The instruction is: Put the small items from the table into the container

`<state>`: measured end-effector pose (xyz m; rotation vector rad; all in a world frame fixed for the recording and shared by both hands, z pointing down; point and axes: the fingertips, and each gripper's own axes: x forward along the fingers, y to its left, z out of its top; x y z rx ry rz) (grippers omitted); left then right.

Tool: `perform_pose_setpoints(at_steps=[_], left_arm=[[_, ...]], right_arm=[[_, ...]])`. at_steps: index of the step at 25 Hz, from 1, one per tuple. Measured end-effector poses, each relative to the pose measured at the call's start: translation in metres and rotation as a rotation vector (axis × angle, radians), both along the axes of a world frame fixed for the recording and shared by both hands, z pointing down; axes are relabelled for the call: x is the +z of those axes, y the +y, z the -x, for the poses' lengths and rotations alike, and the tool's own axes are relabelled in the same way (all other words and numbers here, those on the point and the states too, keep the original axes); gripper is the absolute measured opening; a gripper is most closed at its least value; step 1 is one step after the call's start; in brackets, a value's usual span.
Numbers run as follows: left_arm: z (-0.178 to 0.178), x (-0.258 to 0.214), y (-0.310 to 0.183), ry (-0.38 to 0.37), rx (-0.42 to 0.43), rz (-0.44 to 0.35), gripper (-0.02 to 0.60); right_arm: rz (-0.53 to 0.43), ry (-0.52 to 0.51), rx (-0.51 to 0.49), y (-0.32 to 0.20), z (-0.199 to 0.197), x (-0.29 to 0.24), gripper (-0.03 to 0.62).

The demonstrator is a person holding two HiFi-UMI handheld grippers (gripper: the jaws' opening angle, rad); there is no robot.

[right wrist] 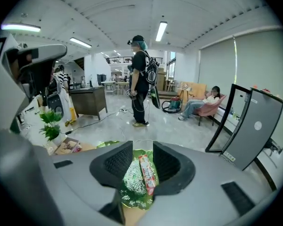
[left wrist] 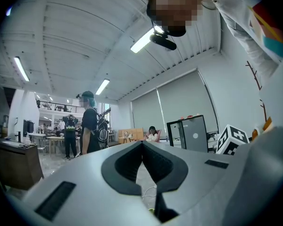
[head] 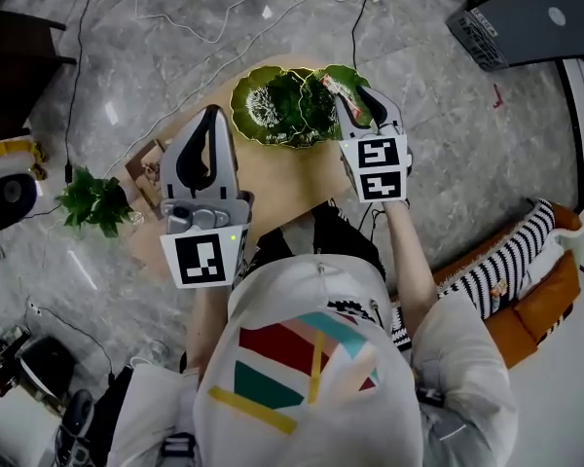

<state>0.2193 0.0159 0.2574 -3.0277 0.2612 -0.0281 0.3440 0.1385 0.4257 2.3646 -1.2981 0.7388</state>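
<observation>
Right gripper (right wrist: 142, 150) — jaws narrowly apart, empty; slim red snack packet (right wrist: 146, 173) lies below in green leaf-shaped glass dish (head: 256, 105) on wooden table (head: 282, 178). Left gripper (left wrist: 142, 144) — jaws closed together, empty.

Two handheld grippers were in play, one left gripper (head: 212, 115) and one right gripper (head: 358, 100), and there were two marker cubes: one cube (head: 206, 259) on the left and one cube (head: 375, 166) on the right. There was one wooden table (head: 282, 178), one green leaf-shaped dish (head: 263, 105), one red snack packet (right wrist: 146, 173), one potted plant (head: 95, 202) and one small printed box (head: 144, 168). The right gripper view showed three people: one standing person (right wrist: 140, 79), one seated person (right wrist: 205, 102) and one person in stripes (right wrist: 61, 76).
</observation>
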Motion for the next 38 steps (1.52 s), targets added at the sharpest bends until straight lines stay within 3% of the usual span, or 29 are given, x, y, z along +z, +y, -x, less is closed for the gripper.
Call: perform_pose_setpoints(at_steps=[4,6,7,13,20,27,34,38], left_arm=[[0.009,-0.018,0.0,0.052,-0.023,-0.017,0.008],[0.015,-0.024,0.001,0.067,-0.026,-0.022,0.008],[0.018,-0.027,0.001,0.073,-0.027,-0.025,0.008],[0.036,-0.052,-0.005,0.129,-0.059,-0.035,0.008],[0.073,-0.078,-0.02,0.187,-0.094,-0.074,0.008],[0.096,-0.084,-0.037,0.189,-0.16,-0.083,0.008],[0.111,-0.083,-0.042,0.199,-0.183,-0.05,0.008],[0.116,-0.083,-0.041,0.191,-0.207,-0.072,0.008]], right_arm=[[-0.089,-0.013,-0.087,-0.006,0.021,-0.028,0.13],[-0.124,0.022,-0.06,-0.003,0.023,-0.048,0.021],[-0.143,0.046,-0.043,-0.002,0.022,-0.059,0.014],[-0.256,0.149,-0.009,-0.007,0.029,-0.132,0.012],[-0.37,0.235,-0.035,-0.021,0.065,-0.194,0.012],[-0.44,0.235,-0.076,-0.033,0.091,-0.215,0.012],[-0.46,0.229,-0.11,-0.039,0.1,-0.221,0.012],[-0.464,0.216,-0.147,-0.042,0.105,-0.219,0.012]])
